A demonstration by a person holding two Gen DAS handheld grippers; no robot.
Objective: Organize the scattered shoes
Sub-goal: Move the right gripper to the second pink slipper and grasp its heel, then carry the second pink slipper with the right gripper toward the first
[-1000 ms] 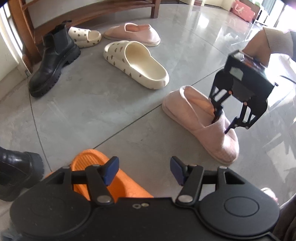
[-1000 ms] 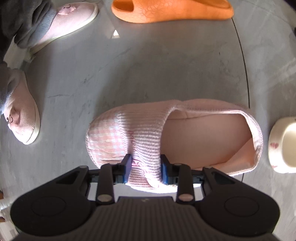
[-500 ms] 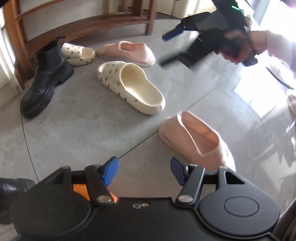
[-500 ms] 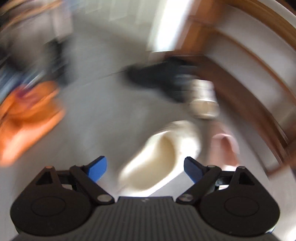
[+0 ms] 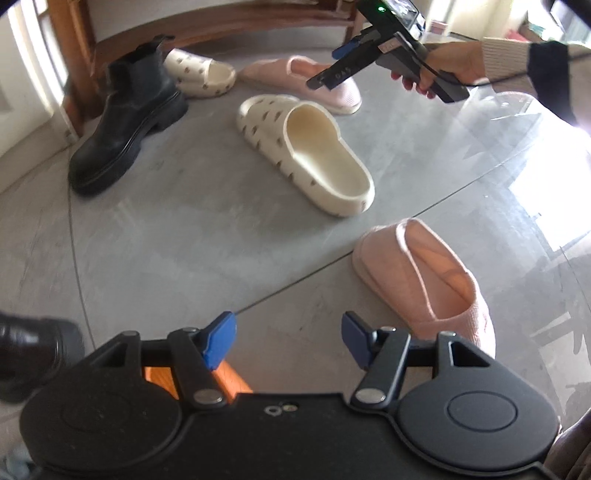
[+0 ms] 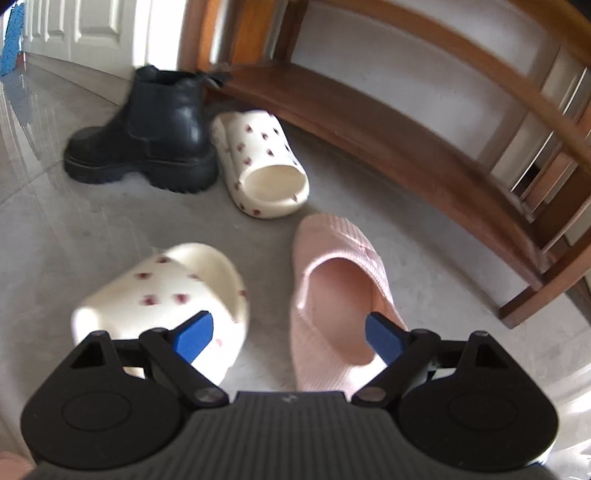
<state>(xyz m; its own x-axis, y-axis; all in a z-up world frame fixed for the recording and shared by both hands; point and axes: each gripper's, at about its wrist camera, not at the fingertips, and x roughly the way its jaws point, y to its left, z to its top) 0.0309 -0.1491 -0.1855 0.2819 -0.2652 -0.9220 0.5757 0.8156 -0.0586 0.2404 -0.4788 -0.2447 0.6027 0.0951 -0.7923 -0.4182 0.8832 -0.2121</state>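
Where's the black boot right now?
The black boot stands upper left in the left wrist view, beside the far cream slide, near the wooden rack.

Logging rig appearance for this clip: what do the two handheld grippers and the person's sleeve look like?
Both the left gripper and right gripper are matte black, with two round discs on the body, silver pivot screws and blue finger pads. The left wrist view shows the right one with a green light and a black cable trailing from its handle. The sleeve has a cream ribbed cuff under a dark outer layer.

A home entryway: grey tiled floor (image 5: 155, 236), wooden shoe rack (image 6: 369, 122), white panelled door (image 6: 85, 26).
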